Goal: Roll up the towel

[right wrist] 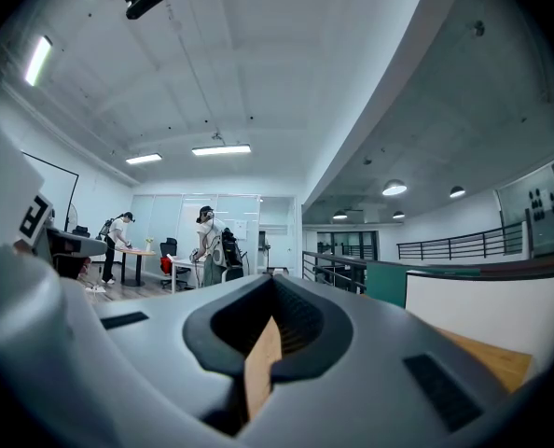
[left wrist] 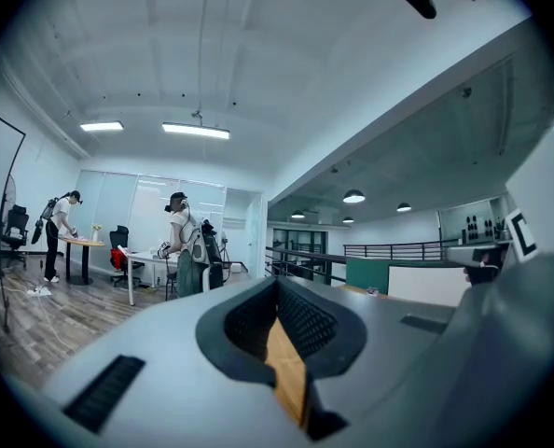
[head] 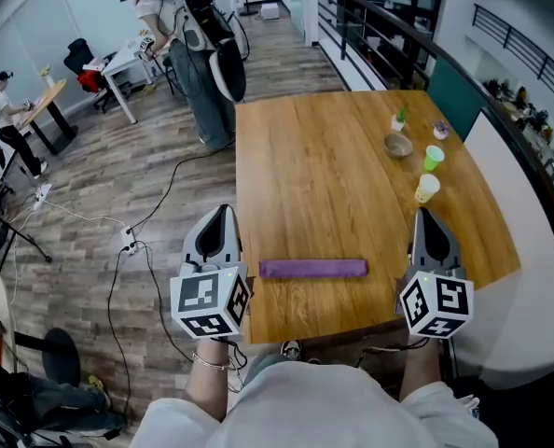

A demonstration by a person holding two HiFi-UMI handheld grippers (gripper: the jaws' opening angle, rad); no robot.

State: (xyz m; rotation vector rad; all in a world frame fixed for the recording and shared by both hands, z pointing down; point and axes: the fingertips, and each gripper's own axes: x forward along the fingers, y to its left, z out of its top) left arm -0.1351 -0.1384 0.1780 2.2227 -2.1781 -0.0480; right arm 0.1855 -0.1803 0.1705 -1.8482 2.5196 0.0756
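Observation:
The purple towel (head: 312, 268) lies as a tight long roll across the wooden table (head: 314, 157), close to its near edge. My left gripper (head: 223, 213) hovers just off the table's left edge, beside the roll's left end and apart from it. My right gripper (head: 424, 215) is held to the right of the roll's other end, over the table's near right part. Both point level, away from me. In the left gripper view the jaws (left wrist: 279, 286) are shut with nothing between them. The right gripper view shows its jaws (right wrist: 273, 292) shut and empty too.
At the table's far right stand a small bowl (head: 398, 145), a green cup (head: 433, 158), a yellow cup (head: 427, 188) and a little plant (head: 399, 119). A person (head: 198, 54) stands beyond the table's far left corner. Cables (head: 128, 241) run over the floor on the left.

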